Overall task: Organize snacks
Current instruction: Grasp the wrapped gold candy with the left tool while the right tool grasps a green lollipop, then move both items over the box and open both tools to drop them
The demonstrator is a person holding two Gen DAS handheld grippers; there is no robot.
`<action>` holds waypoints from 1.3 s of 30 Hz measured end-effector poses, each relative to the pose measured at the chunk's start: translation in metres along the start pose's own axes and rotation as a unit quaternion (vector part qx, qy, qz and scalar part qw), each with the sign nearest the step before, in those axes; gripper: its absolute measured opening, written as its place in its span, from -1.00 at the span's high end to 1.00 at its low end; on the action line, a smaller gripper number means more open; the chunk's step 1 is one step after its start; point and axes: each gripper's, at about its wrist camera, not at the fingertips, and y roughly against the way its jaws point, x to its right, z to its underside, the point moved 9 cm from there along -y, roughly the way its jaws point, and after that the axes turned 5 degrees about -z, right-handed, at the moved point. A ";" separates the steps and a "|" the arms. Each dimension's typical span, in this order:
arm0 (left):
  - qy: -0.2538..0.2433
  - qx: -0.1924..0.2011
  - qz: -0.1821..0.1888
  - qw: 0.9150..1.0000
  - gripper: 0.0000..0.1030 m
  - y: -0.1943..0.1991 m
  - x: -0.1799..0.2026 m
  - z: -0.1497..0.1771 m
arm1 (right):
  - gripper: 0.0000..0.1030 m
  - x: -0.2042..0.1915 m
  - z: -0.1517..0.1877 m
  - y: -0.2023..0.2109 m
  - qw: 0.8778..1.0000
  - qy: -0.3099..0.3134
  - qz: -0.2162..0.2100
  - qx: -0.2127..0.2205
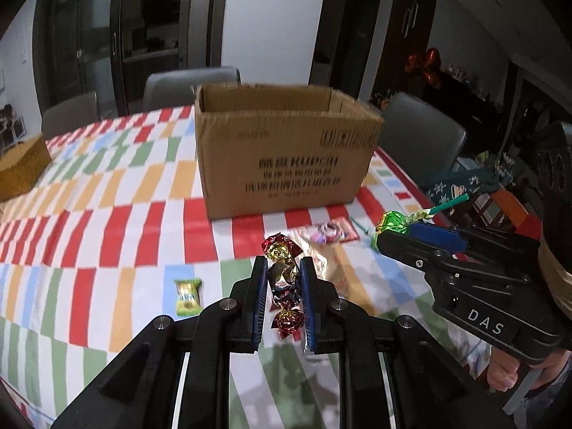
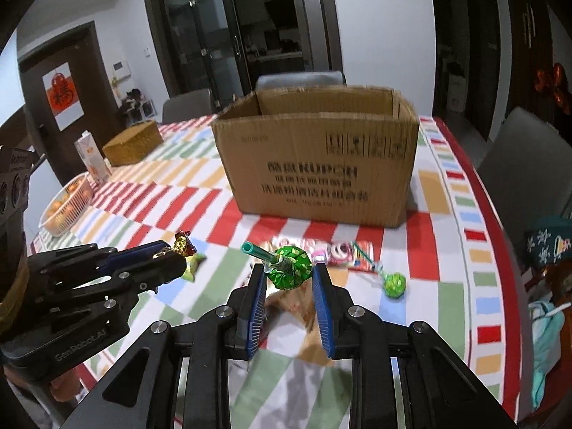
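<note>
My left gripper (image 1: 283, 266) is shut on a foil-wrapped candy (image 1: 284, 279) with red and gold twisted ends, lifted above the table. My right gripper (image 2: 290, 275) is shut on a green-wrapped lollipop (image 2: 289, 267) whose teal stick points up and left. In the left wrist view the right gripper (image 1: 384, 237) shows at the right with the lollipop (image 1: 393, 223). In the right wrist view the left gripper (image 2: 178, 257) shows at the left with the candy (image 2: 183, 243). An open cardboard box (image 1: 282, 150) (image 2: 318, 157) stands ahead of both on the checked tablecloth (image 1: 107, 214).
On the cloth lie a small green candy packet (image 1: 187, 295), a pink snack packet (image 1: 330, 231) (image 2: 339, 252) and a second green lollipop (image 2: 394, 283). At the left stand a woven box (image 2: 133, 142), a carton (image 2: 92, 157) and a basket of oranges (image 2: 68, 202). Grey chairs ring the table.
</note>
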 end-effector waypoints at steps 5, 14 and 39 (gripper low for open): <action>-0.008 0.028 -0.005 1.000 0.63 0.010 -0.001 -0.023 | 0.46 -0.005 -0.020 0.008 1.000 0.009 0.001 0.020; -0.015 0.078 -0.021 0.997 0.63 0.021 -0.011 -0.074 | 0.46 -0.007 -0.066 0.015 0.998 0.020 0.003 0.058; -0.016 0.068 -0.025 0.997 0.63 -0.040 -0.032 -0.181 | 0.46 0.031 -0.166 -0.025 0.997 0.009 0.028 0.073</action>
